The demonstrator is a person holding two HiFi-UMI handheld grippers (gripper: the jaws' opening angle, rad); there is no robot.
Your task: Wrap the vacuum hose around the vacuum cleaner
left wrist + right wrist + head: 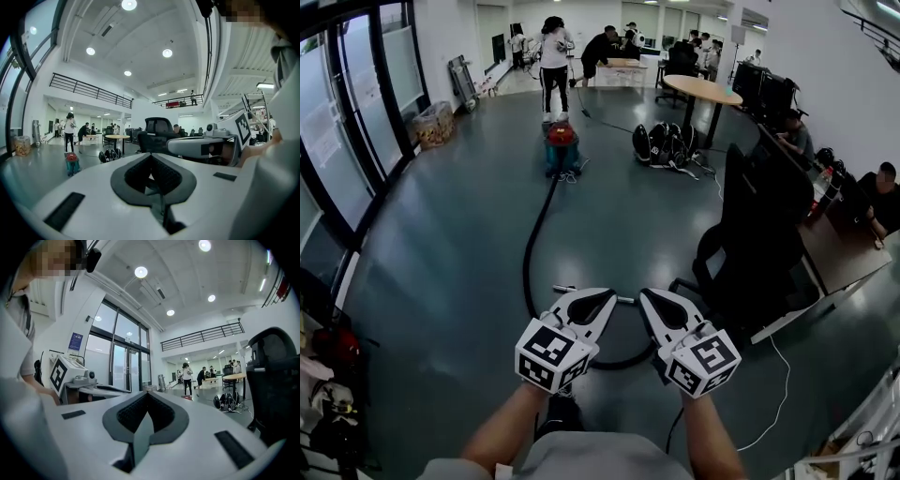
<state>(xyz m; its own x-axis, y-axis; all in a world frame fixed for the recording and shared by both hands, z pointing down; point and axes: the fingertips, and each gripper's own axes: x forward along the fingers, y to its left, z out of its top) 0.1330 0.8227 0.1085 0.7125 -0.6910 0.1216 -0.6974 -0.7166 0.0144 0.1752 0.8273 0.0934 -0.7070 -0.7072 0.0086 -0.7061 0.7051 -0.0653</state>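
Observation:
The vacuum cleaner [561, 143], with a red top and teal body, stands far off on the grey floor; it also shows small in the left gripper view [71, 163] and the right gripper view [188, 397]. Its black hose [529, 251] runs from it toward me and curves under my grippers. A metal wand end [625, 300] lies between the gripper tips. My left gripper [602, 300] [151, 157] and right gripper [654, 300] [147, 395] are held side by side above the floor, both shut with nothing between the jaws.
A black office chair [752, 234] stands close on the right, beside a desk [839, 258] with seated people. A round table [703, 90] and dark bags [664, 143] are farther back. A white cable [780, 389] trails on the floor. Glass walls [337, 150] line the left.

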